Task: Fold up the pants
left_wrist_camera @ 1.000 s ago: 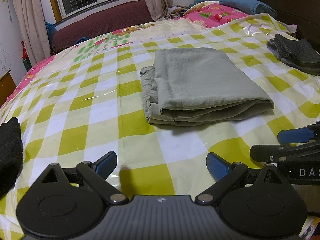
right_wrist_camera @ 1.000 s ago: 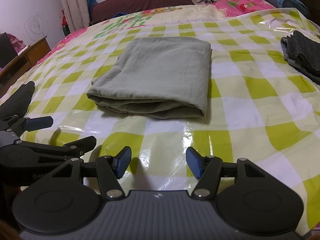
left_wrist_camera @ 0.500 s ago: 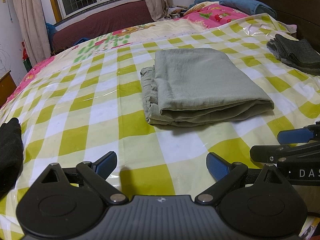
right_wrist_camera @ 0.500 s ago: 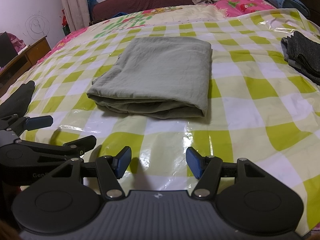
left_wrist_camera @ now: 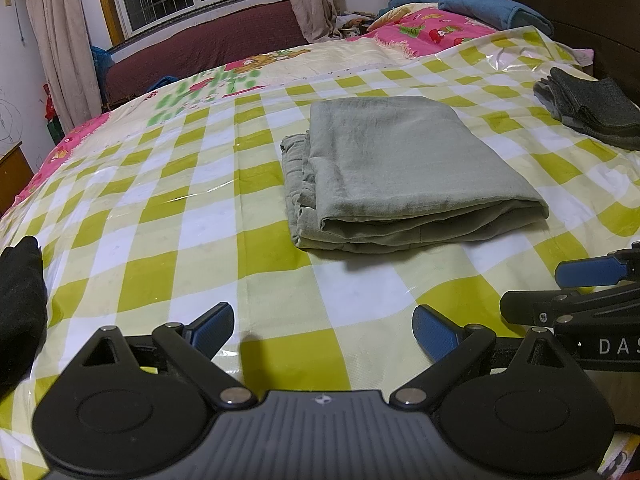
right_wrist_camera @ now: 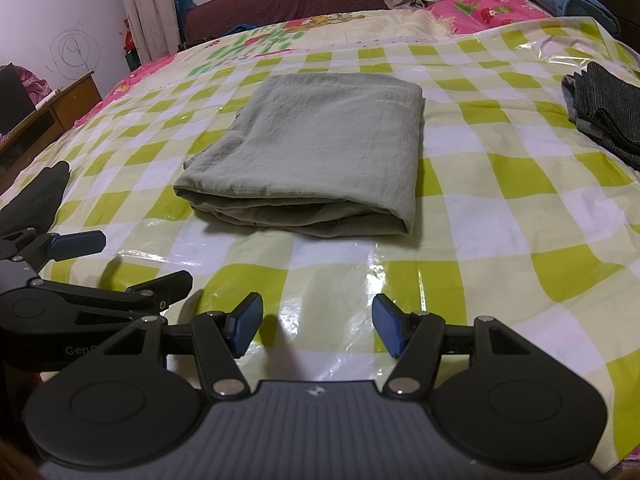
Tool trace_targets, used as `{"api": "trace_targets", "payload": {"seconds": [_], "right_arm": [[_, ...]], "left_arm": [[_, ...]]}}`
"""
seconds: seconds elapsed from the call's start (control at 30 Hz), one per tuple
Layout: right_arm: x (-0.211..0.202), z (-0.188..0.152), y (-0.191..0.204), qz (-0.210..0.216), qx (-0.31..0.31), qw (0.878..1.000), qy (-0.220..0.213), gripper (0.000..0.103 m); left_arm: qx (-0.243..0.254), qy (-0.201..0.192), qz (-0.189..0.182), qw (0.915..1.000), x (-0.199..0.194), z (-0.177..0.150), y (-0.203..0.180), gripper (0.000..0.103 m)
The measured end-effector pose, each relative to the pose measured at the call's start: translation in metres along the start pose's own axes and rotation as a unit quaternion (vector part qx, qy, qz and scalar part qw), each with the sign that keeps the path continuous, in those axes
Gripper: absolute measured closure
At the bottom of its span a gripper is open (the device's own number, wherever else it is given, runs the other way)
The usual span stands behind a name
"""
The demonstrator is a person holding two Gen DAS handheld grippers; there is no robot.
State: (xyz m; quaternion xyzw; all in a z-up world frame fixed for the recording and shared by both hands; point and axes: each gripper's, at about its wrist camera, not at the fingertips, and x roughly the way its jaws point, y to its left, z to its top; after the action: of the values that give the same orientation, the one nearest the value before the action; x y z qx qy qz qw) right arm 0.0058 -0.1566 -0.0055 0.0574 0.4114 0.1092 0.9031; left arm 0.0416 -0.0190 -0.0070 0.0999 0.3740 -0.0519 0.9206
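Dark garment cut off at right edge; pants folded.

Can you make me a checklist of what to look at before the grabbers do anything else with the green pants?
1. Green pants folded into a neat stack: ok.
2. Pants lying flat on the checkered sheet, nothing on top: ok.
3. Left gripper open and empty: ok.
4. Right gripper open and empty: ok.
5. Both grippers clear of the pants, sheet showing between: ok.
6. Dark folded clothes apart from the pants: ok.
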Motion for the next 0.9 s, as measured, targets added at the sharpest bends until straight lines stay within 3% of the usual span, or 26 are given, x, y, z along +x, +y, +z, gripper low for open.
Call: {"api": "trace_targets", "payload": {"seconds": [0.9], "right_arm": [[-0.0002, -0.0001, 0.0001, 0.0, 0.0, 1.0, 0.0, 0.041]], "left_arm": [[0.002, -0.008, 0.004, 1.0, -0.0042, 0.0025, 0.001, 0.0]]}}
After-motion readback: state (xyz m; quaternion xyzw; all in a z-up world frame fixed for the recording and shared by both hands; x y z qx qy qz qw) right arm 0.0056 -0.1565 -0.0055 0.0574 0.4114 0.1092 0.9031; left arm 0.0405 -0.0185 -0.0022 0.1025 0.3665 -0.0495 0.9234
